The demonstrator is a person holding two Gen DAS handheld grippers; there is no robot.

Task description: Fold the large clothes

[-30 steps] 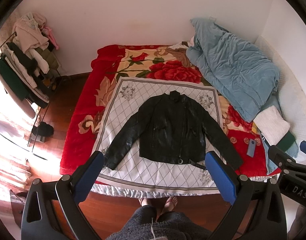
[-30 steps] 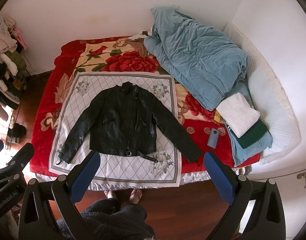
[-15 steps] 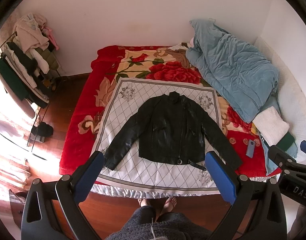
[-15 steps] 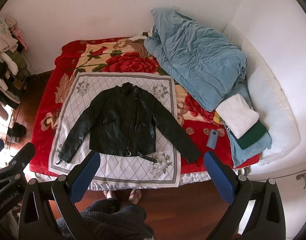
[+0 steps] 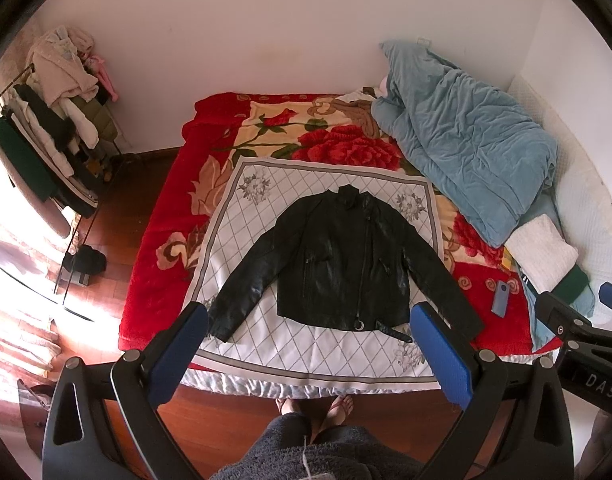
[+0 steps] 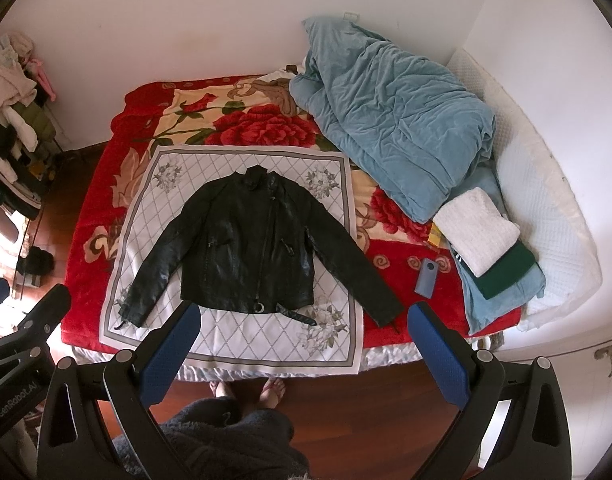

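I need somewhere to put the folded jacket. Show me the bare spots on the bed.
Free: the red blanket left of the white cloth, and the rose patch above the jacket. Crowded: the right side, with quilt, phone and folded stack.

Jacket [image 5: 342, 268] right cuff hidden behind left gripper's blue finger [image 5: 440, 354]. Rack [image 5: 46, 148] cut off at left edge in both views. Folded stack [image 6: 490, 256]: lower items mostly covered by white towel [image 6: 476, 232]. Person's feet [image 6: 272, 390] partly under the bed [image 6: 90, 216] edge. Phone [image 6: 426, 276] detail too small.
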